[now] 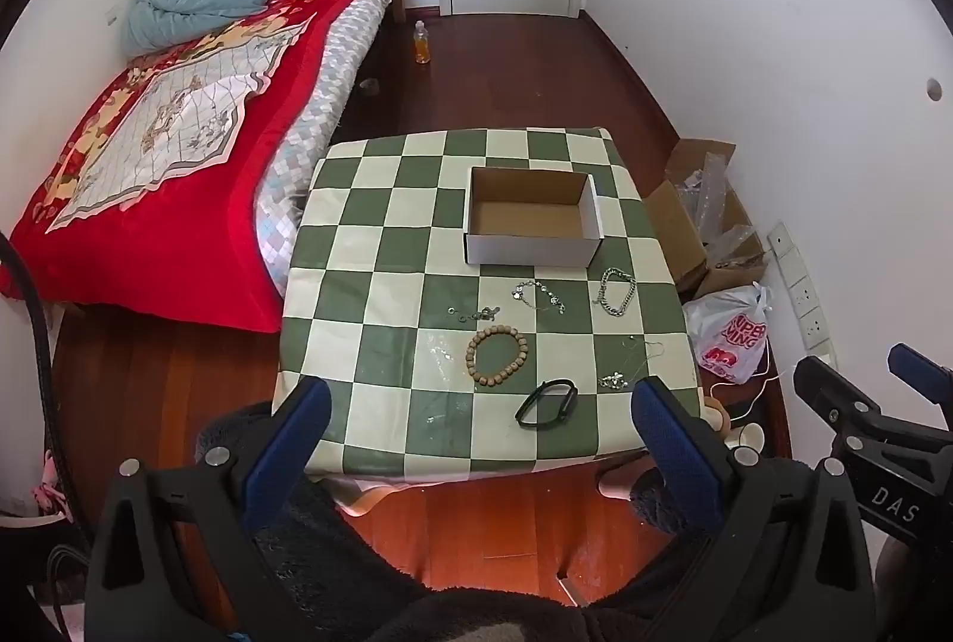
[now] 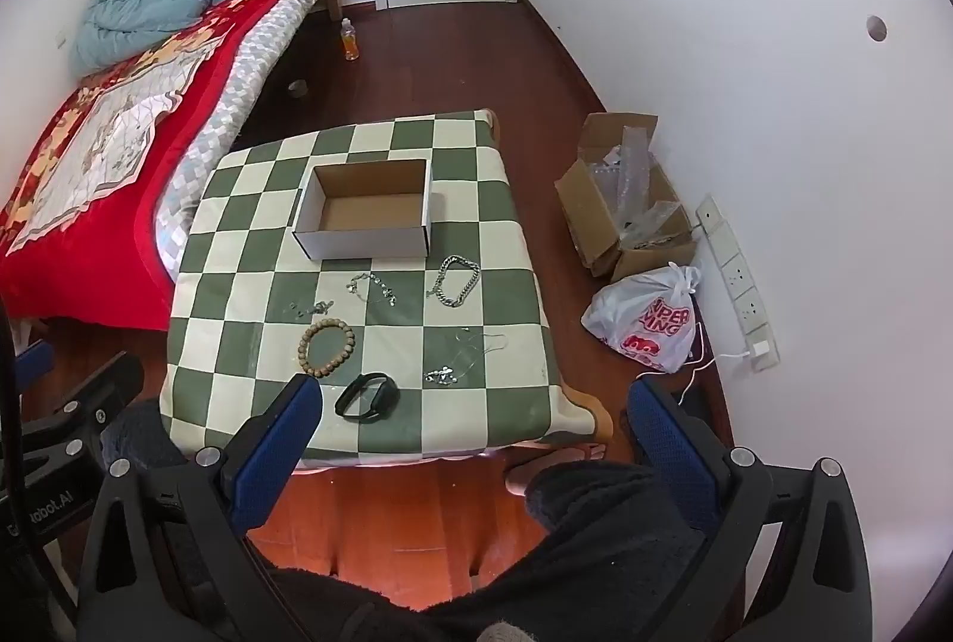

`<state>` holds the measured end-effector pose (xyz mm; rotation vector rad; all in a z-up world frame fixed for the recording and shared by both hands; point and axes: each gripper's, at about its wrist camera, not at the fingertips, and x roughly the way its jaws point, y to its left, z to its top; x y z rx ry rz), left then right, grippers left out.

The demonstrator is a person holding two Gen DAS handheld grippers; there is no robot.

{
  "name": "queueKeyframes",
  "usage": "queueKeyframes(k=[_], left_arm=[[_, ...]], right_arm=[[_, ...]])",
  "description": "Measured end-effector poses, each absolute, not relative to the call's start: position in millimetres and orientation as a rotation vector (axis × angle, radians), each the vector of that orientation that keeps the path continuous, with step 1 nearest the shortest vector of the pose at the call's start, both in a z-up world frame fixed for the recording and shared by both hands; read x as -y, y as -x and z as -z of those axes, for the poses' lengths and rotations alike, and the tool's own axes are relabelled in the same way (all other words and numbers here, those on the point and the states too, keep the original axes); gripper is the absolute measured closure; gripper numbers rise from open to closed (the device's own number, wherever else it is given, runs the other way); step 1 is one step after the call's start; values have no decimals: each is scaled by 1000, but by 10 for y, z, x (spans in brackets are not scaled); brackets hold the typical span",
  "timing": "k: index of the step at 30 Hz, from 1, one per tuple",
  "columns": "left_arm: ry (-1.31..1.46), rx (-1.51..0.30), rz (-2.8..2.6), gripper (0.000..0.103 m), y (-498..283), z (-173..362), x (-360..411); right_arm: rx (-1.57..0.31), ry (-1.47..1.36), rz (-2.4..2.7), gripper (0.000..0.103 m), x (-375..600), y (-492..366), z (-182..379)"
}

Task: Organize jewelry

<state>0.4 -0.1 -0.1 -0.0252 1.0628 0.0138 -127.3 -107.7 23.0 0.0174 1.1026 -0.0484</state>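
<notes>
An empty cardboard box point(image 1: 530, 216) point(image 2: 366, 210) stands on the green-and-cream checkered table point(image 1: 381, 296) point(image 2: 238, 284). In front of it lie a wooden bead bracelet point(image 1: 497, 354) point(image 2: 326, 338), a black band point(image 1: 547, 402) point(image 2: 365, 396), a chunky silver chain point(image 1: 617, 290) point(image 2: 457, 280), a thin charm bracelet point(image 1: 539, 295) point(image 2: 372, 286), a small silver piece point(image 1: 476, 313) point(image 2: 313, 309) and a fine necklace point(image 1: 625, 374) point(image 2: 458, 362). My left gripper point(image 1: 482, 404) is open and empty, held above the table's near edge. My right gripper point(image 2: 476, 404) is open and empty too, also high and back from the jewelry.
A bed point(image 1: 149, 165) with a red blanket touches the table's left side. On the floor to the right are an open carton point(image 2: 625, 201) with plastic wrap, a white shopping bag point(image 2: 649, 320) and a power strip point(image 2: 738, 279). A bottle point(image 1: 422, 43) stands by the door.
</notes>
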Motion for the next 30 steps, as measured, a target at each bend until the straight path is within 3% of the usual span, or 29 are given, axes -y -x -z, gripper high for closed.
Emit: queueKeyframes(k=[30], left_arm=[[26, -1043, -5, 0, 87, -58, 45]], right_arm=[[-1103, 4, 55, 0, 1118, 1350, -299]])
